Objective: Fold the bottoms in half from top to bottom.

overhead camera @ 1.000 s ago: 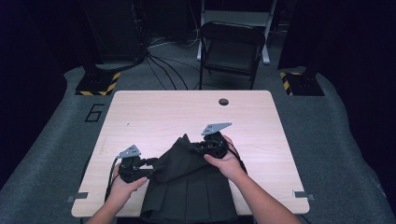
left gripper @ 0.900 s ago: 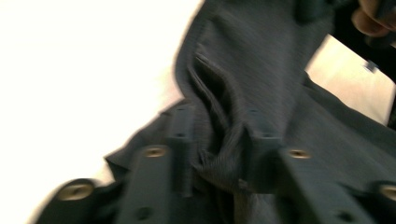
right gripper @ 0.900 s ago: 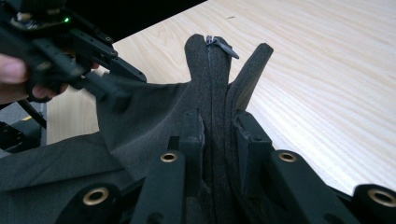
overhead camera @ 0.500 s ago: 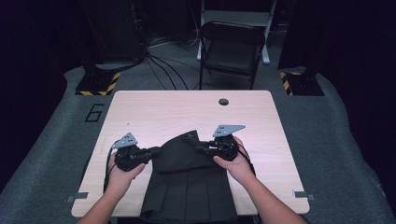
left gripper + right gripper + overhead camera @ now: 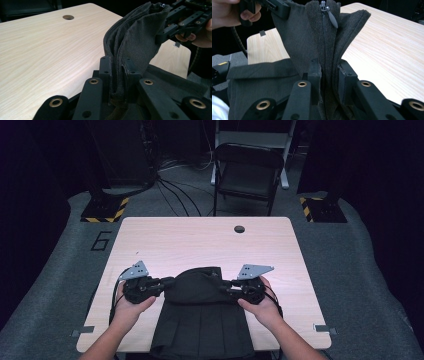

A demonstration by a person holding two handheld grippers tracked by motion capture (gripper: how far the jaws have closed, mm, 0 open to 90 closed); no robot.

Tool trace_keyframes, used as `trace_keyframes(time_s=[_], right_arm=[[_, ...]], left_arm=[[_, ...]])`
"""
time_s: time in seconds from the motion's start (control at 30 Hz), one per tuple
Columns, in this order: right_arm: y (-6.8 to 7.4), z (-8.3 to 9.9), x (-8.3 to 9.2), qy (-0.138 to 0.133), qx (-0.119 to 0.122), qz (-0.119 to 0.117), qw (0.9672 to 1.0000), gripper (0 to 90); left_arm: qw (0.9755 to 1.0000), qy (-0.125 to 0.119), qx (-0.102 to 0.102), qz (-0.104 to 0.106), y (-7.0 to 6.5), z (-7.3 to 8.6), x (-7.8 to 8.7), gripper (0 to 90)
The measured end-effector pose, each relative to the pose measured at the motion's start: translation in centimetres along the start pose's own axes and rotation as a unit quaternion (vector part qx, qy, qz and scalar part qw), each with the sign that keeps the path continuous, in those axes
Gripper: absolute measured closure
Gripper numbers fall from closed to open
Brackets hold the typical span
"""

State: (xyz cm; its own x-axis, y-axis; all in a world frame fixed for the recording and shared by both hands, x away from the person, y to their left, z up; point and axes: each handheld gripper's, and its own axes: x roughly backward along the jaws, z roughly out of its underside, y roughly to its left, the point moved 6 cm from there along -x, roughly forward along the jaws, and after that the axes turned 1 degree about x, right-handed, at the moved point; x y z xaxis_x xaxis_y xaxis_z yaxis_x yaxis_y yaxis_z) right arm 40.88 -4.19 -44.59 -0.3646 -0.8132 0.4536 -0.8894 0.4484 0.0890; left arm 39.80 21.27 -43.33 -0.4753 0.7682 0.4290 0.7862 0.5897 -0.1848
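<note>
A dark pleated skirt [image 5: 202, 325] lies at the table's front edge, with its hem hanging over. Its waistband is lifted and stretched between my two grippers. My left gripper [image 5: 167, 282] has just been closing and is now shut on the waistband's left end, with the fabric [image 5: 135, 42] bunched between its jaws [image 5: 117, 67]. My right gripper [image 5: 226, 288] is shut on the right end [image 5: 328, 70], beside the skirt's zipper pull [image 5: 332, 18]. The other gripper shows farther off in each gripper view: the right [image 5: 178, 21], the left [image 5: 272, 7].
The light wooden table [image 5: 200, 240] has a cable hole [image 5: 239, 228] near its far edge. A dark folding chair [image 5: 247, 175] stands behind it. Cables and two yellow-and-black striped bases [image 5: 102, 210] sit on the grey floor.
The left gripper has closed on the waistband and risen. The right gripper has moved right, so the waistband now spans between the two hands.
</note>
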Motion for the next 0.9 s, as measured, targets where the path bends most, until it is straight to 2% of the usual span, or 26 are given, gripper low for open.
trace_keyframes(time_s=[0.17,0.27,0.43,0.6,0.7,0.77,0.9], right_arm=[[0.7,1.1,0.7,0.006,0.008,0.001,0.9999,74.4],[1.2,1.8,0.8,0.011,0.012,-0.002,0.9999,74.4],[2.0,3.2,0.8,0.025,0.014,-0.01,0.9995,74.3],[2.7,5.0,0.3,0.052,0.023,-0.016,0.9983,74.1],[3.0,5.7,0.1,0.063,0.019,-0.018,0.9977,73.8],[3.0,6.2,0.1,0.07,0.023,-0.026,0.9969,73.2],[3.2,6.5,0.1,0.074,0.014,-0.025,0.9968,69.8]], left_arm=[[0.9998,0.003,-0.006,0.016,-1.0,0.7,0.1,80.1],[0.9997,0.005,-0.001,0.024,-1.4,1.5,0.0,80.1],[0.9989,0.023,0.0,0.04,-2.2,3.6,-0.2,80.0],[0.9976,0.045,0.018,0.05,-2.4,5.8,-0.8,79.6],[0.9967,0.053,0.028,0.055,-2.5,6.8,-1.1,78.9],[0.9961,0.058,0.032,0.059,-2.5,7.1,-1.2,77.2],[0.9952,0.058,0.041,0.067,-2.7,6.9,-1.1,69.9]])
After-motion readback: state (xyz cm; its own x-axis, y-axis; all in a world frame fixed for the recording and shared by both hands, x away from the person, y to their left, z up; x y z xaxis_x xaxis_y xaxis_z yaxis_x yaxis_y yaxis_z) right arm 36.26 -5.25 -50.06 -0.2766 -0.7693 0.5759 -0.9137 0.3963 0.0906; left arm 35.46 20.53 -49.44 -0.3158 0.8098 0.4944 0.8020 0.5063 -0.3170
